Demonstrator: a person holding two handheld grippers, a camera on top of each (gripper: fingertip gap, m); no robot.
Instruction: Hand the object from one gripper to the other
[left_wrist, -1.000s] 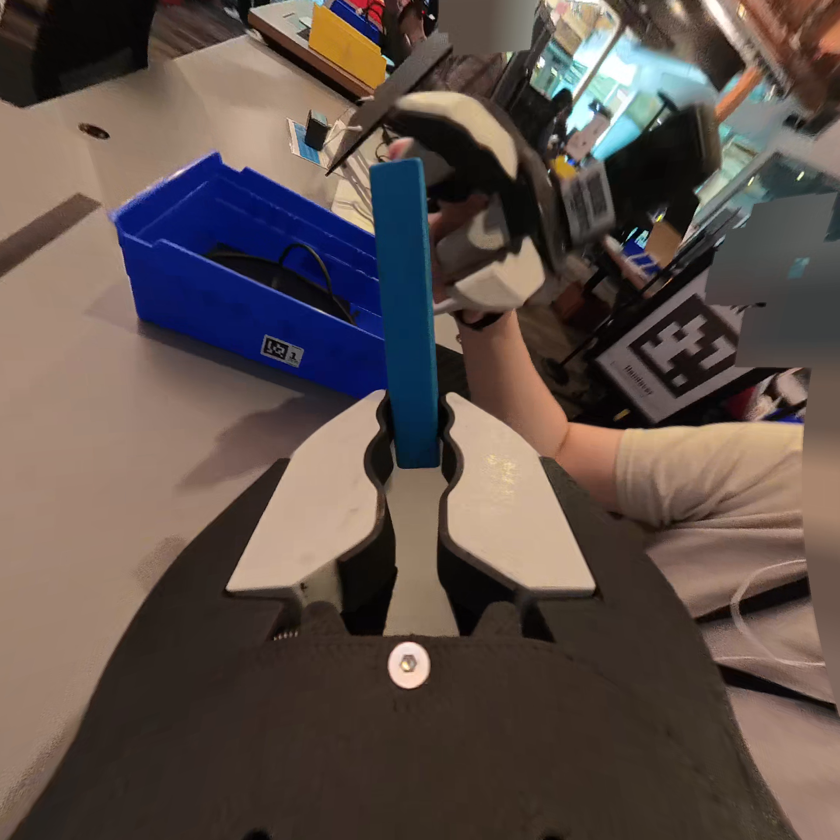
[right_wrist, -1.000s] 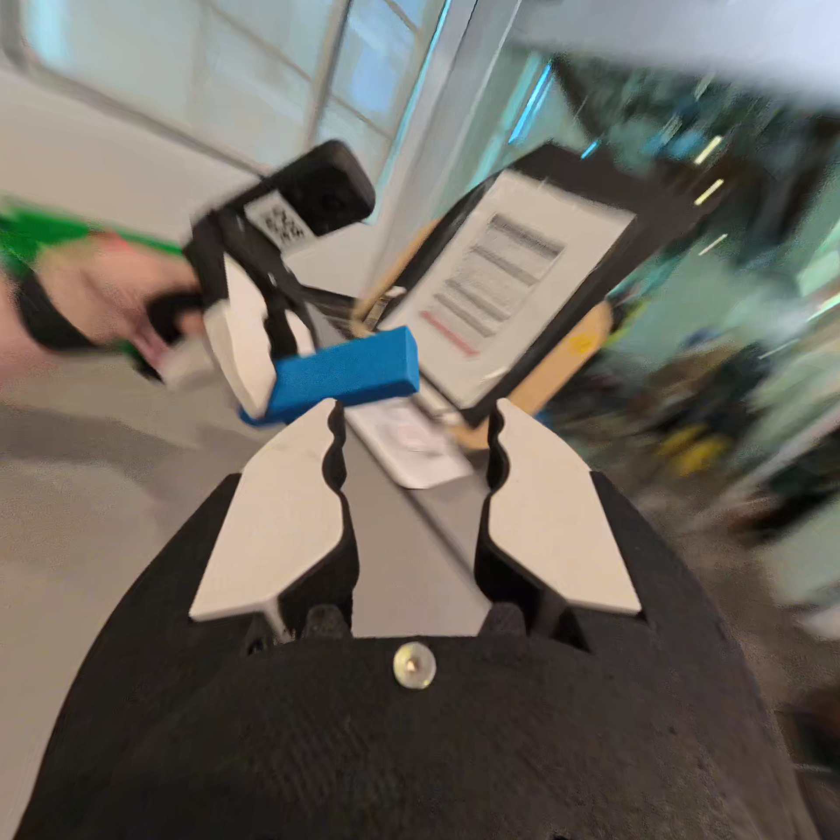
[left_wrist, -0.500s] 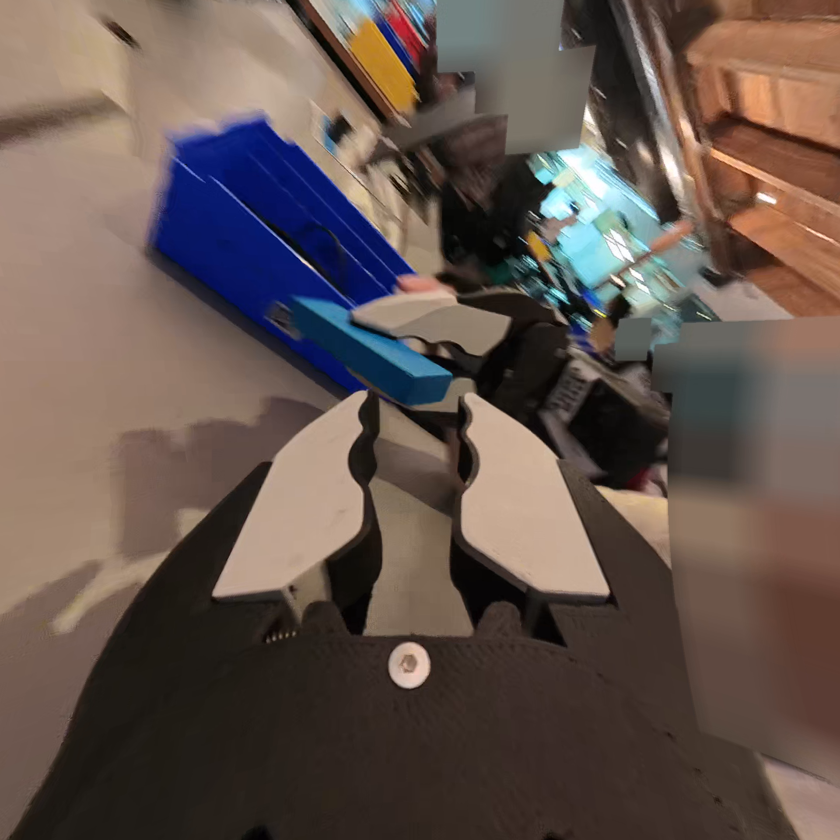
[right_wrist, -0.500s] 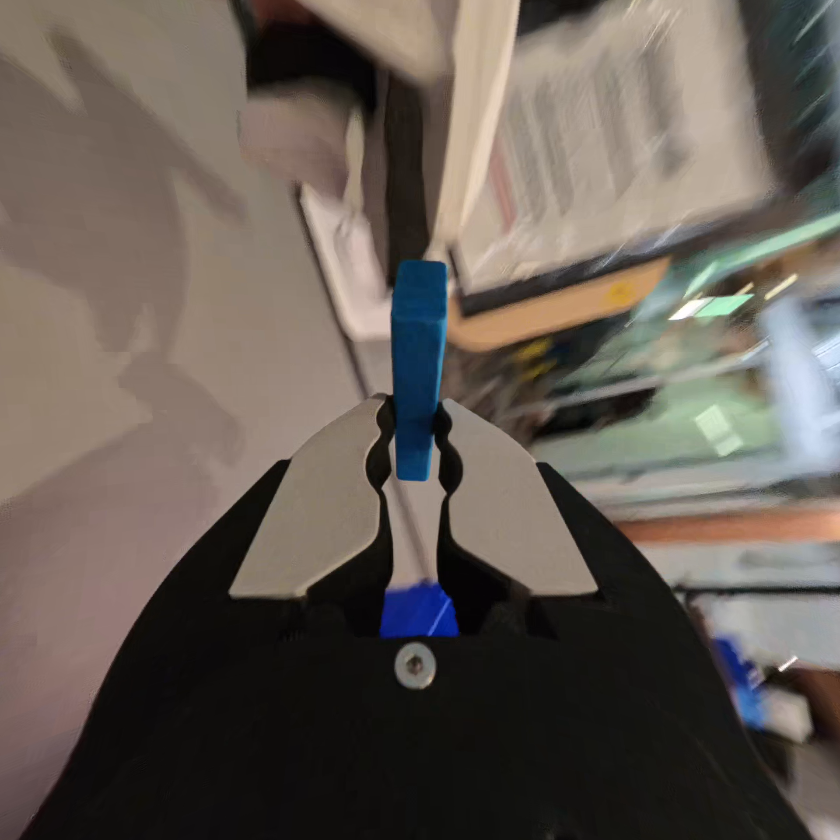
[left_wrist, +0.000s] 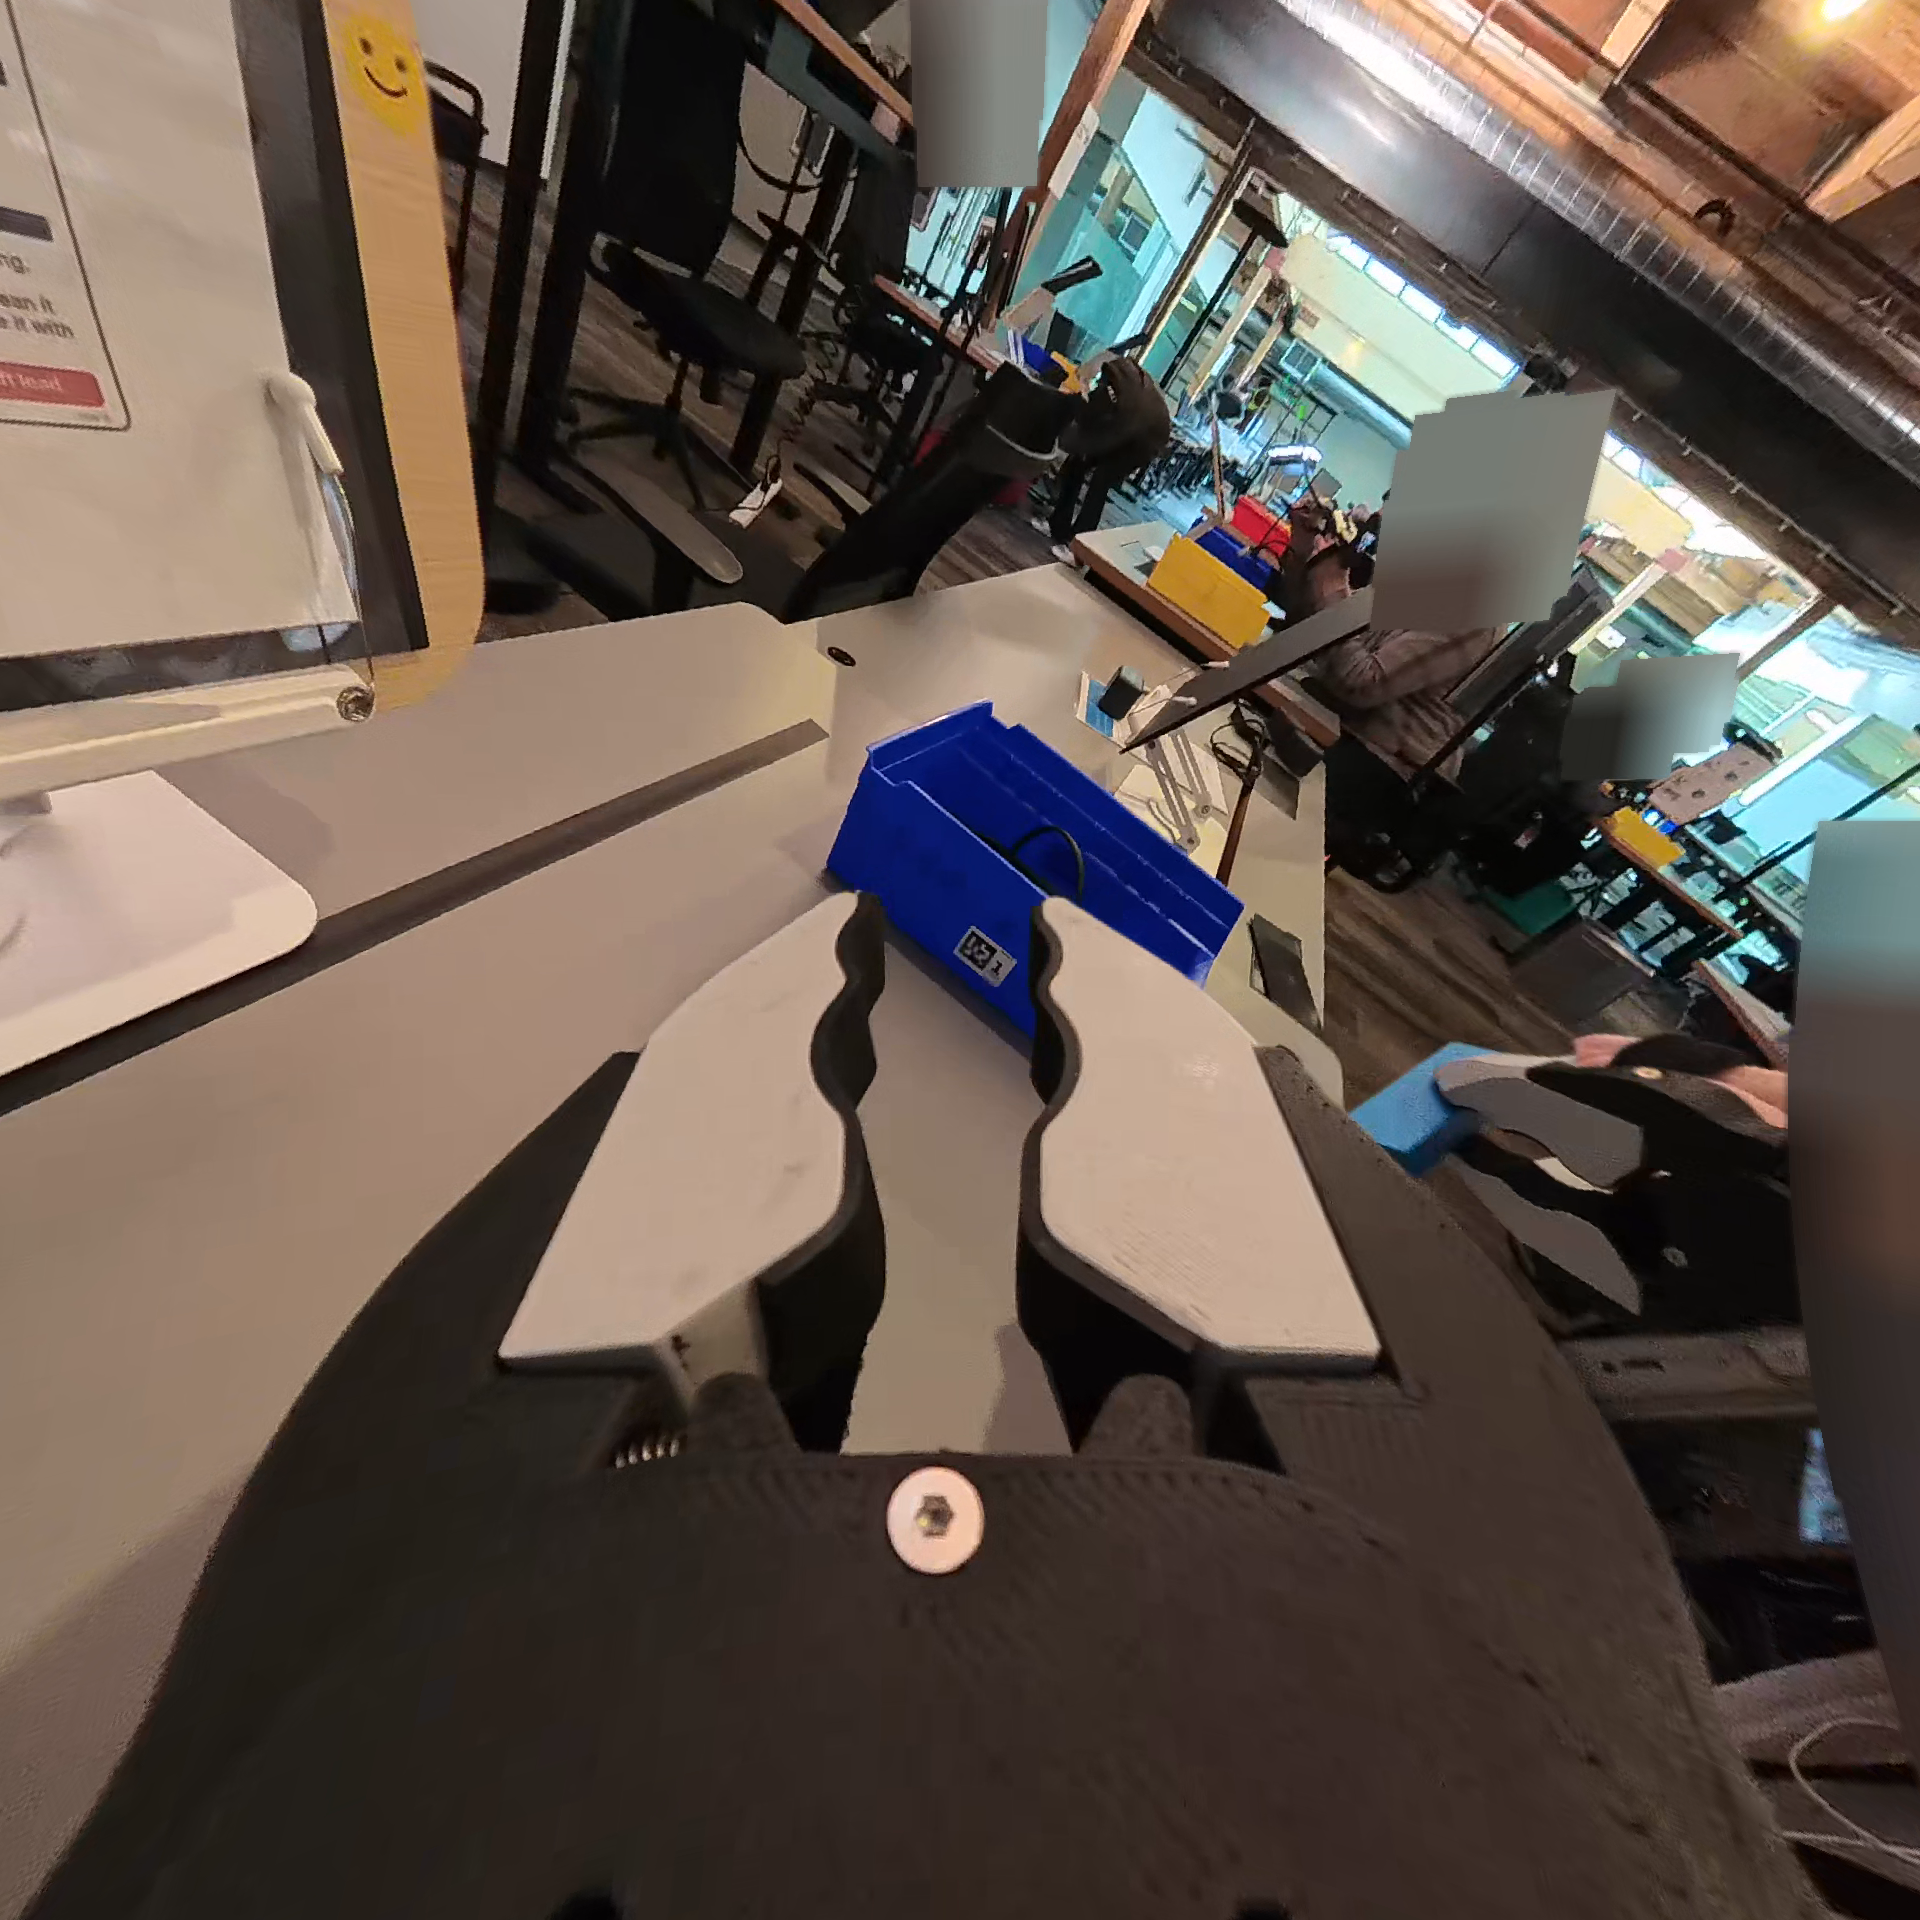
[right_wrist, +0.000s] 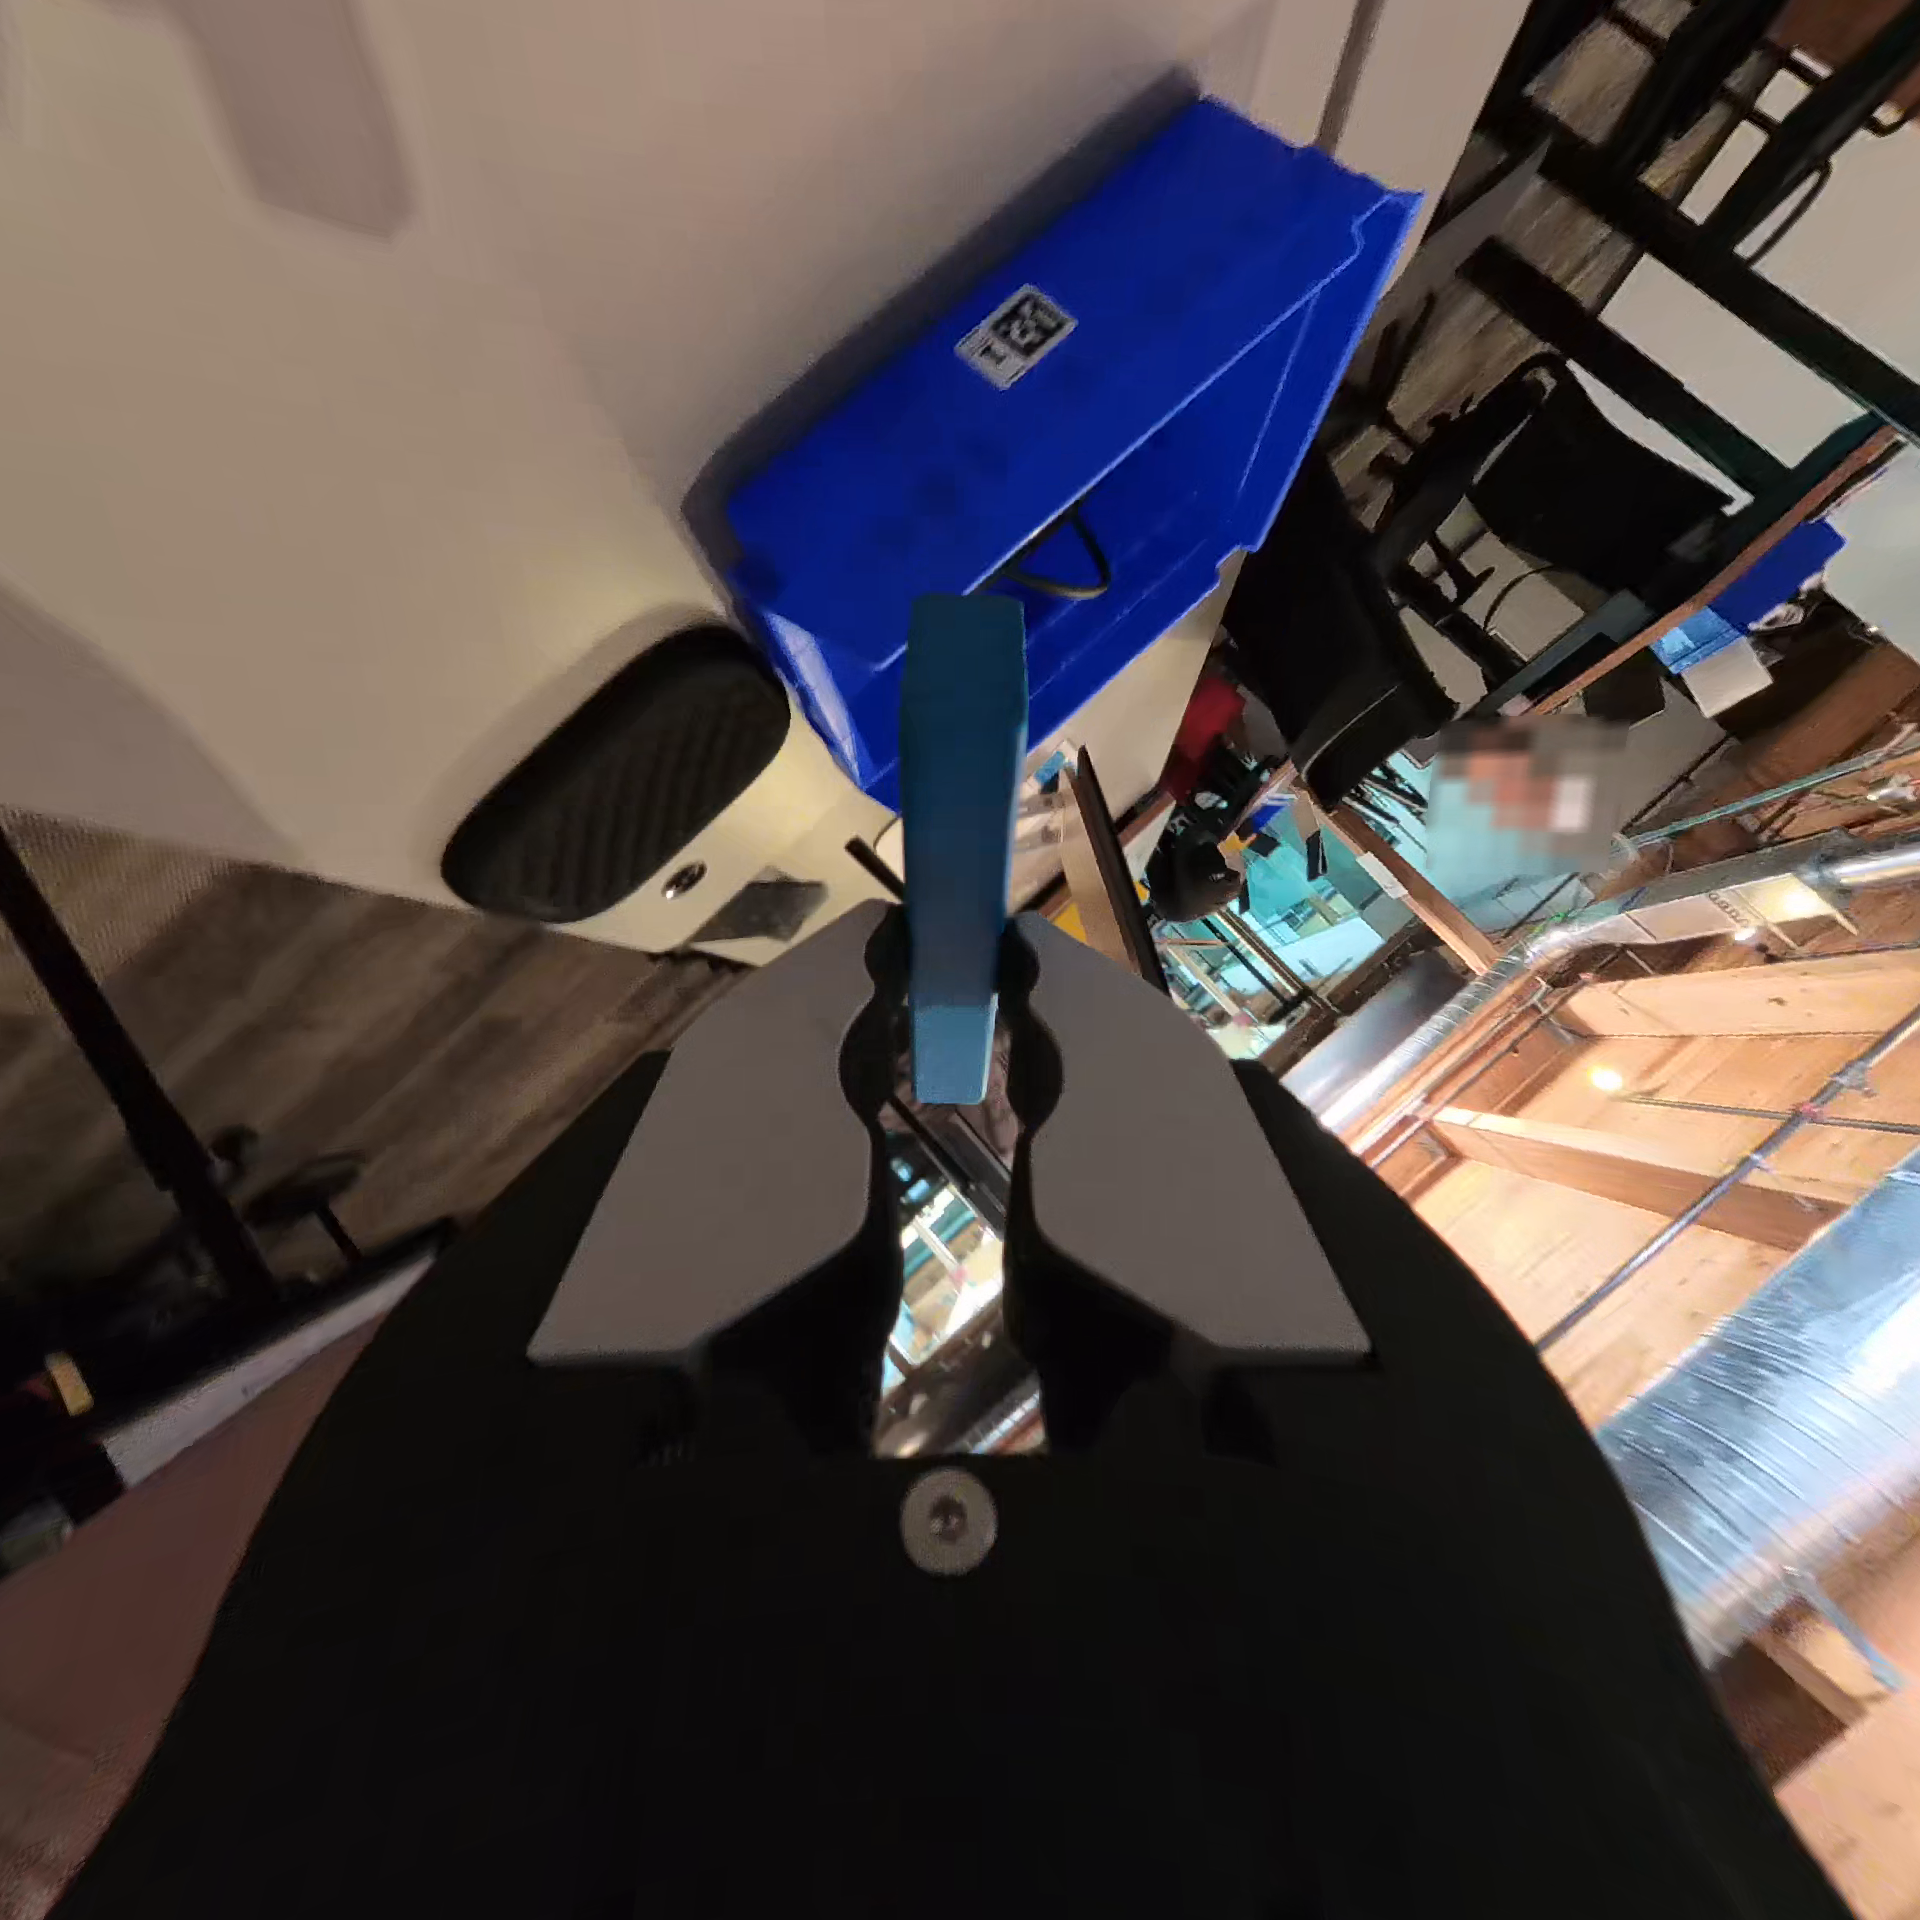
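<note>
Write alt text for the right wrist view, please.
The right gripper is clamped on a blue block that sticks out ahead of its grey fingers. Behind it sits a blue bin on a pale table.

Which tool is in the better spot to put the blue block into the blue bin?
Probably the right tool: it grips the blue block, with the blue bin just ahead. The left tool is open and empty.

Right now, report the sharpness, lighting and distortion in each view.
Left wrist view: sharp, evenly lit, wide-angle bending around the blue bin. Right wrist view: blue block crisp, bin slightly blurred, bright glare on the ducts, gripper body in deep shadow.
</note>
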